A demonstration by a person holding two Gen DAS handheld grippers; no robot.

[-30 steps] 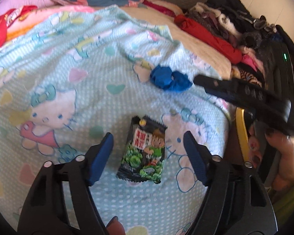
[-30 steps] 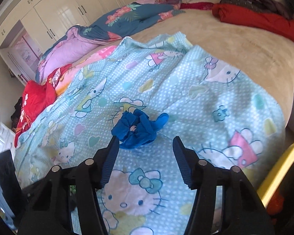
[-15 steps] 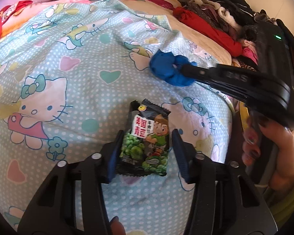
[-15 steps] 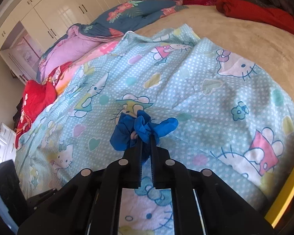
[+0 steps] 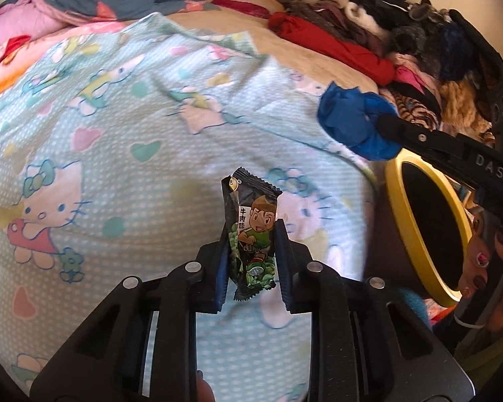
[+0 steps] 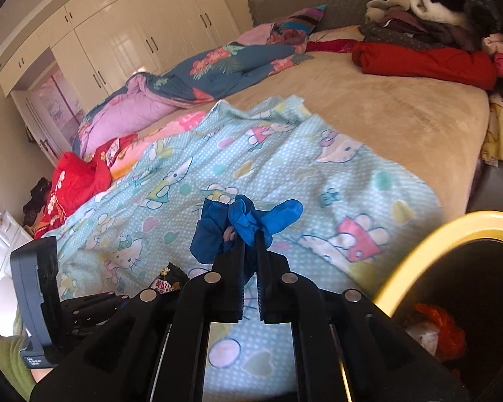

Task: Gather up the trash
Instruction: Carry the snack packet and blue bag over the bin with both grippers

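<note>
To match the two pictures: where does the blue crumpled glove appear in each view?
Left wrist: blue crumpled glove at upper right, pinched at the tip of the right gripper.
Right wrist: centre, between that gripper's fingers.
Shared landmark: yellow-rimmed bin, at right in both.

A dark cartoon-printed snack packet [image 5: 251,231], blue crumpled glove [image 6: 241,227], cat-patterned pale-blue sheet [image 5: 124,154] and yellow-rimmed bin [image 6: 446,234] are recorded.

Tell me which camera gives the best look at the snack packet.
The left wrist view. There the snack packet stands upright, pinched in the left gripper, its cartoon front fully readable. The right wrist view catches only a dark corner of it at lower left, mostly hidden behind the right gripper.
</note>
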